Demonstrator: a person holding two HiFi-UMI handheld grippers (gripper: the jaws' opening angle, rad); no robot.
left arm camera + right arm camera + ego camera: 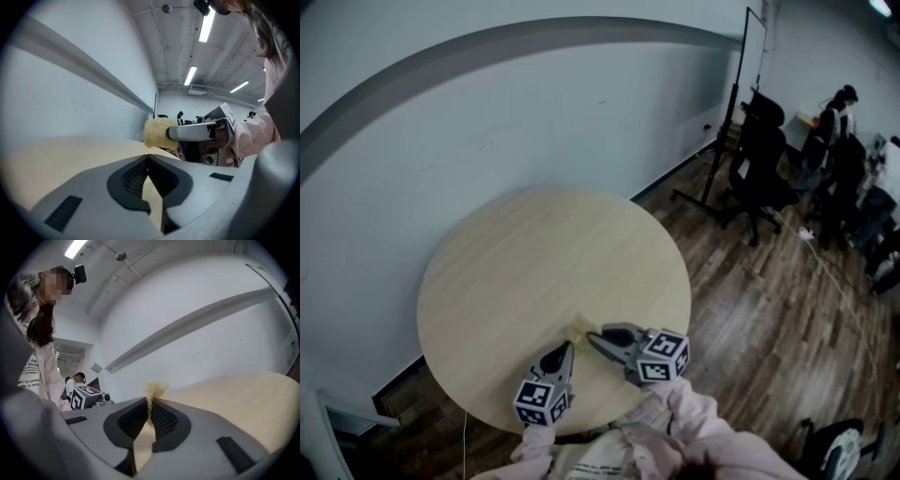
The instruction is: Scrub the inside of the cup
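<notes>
Head view: no cup in sight on round table (487,281). Both claws over its near edge. Right gripper (592,337) carries yellow sponge (580,326), left gripper (566,350) just beside.

Left gripper view: jaws pressed together, nothing between. Sponge looks fluffy, coarse.

Right gripper view: jaws clamped on sponge, tuft poking past tips.

Judged: scrubber ready, scrubbing not begun. Next move needs cup found and steadied.

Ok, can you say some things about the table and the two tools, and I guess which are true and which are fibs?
1. The right tool is pinching a yellow sponge. True.
2. The left tool is holding a cup. False: its jaws are shut on nothing.
3. The table is round. True.
4. The floor is covered in carpet. False: it is made of wooden boards.
</notes>
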